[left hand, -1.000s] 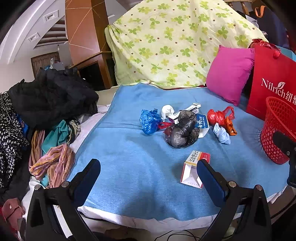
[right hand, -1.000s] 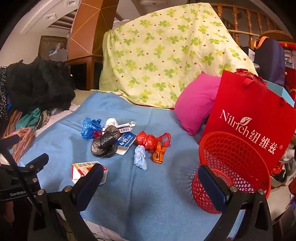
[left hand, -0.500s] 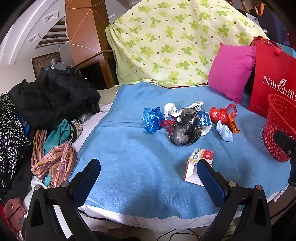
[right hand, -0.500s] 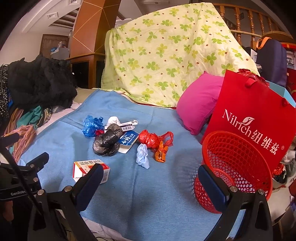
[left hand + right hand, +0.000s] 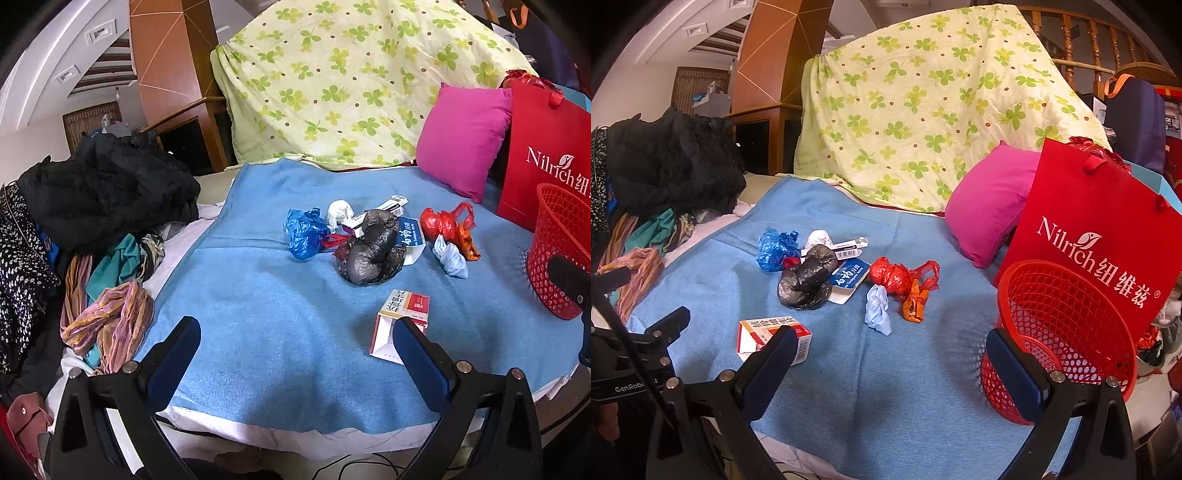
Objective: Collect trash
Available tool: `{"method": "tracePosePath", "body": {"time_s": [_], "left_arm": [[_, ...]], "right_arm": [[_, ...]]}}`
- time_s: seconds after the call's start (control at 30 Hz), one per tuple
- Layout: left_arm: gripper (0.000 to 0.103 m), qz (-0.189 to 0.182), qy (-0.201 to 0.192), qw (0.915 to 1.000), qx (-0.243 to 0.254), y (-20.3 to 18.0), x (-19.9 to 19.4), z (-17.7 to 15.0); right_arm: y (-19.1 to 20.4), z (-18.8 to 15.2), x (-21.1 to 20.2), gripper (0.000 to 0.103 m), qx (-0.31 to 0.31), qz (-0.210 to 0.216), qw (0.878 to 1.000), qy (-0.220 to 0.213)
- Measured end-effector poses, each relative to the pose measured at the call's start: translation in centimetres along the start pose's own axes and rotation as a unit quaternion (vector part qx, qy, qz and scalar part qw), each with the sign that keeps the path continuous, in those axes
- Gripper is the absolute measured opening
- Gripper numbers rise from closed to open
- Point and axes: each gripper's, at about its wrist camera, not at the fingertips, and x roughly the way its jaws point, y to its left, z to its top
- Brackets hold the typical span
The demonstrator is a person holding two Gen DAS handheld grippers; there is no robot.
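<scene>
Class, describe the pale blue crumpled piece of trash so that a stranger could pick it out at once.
Start at the red mesh basket on the blue blanket. Toward the trash pile from it lies a red plastic bag with an orange wrapper beside it. The pale blue wad lies just in front of the red bag, far lighter than the dark blue bag.

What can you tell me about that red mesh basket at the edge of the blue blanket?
The red plastic mesh basket is round, with an open lattice wall and a solid rim. It looks tilted, its mouth turned toward the trash pile, and I can see nothing inside it. It sits on the blue blanket near the blanket's edge, right in front of the red paper shopping bag. The right gripper, jaws open, has one finger overlapping it in view; contact is unclear.
</scene>
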Motion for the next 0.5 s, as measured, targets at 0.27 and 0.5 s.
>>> {"method": "tracePosePath", "body": {"time_s": [0.27,0.5], "left_arm": [[0.103,-0.002,-0.006,1.0000,-0.005,0.24,-0.15,-0.01],[0.103,0.002,-0.019,0.9998,-0.007,0.36,-0.87,0.23]], "right_arm": [[0.36,-0.04,0.17,0.103,-0.002,0.000,1.000,-0.003],[-0.25,0.09,0.19,0.103,0.024,0.023,0.999,-0.002]]}}
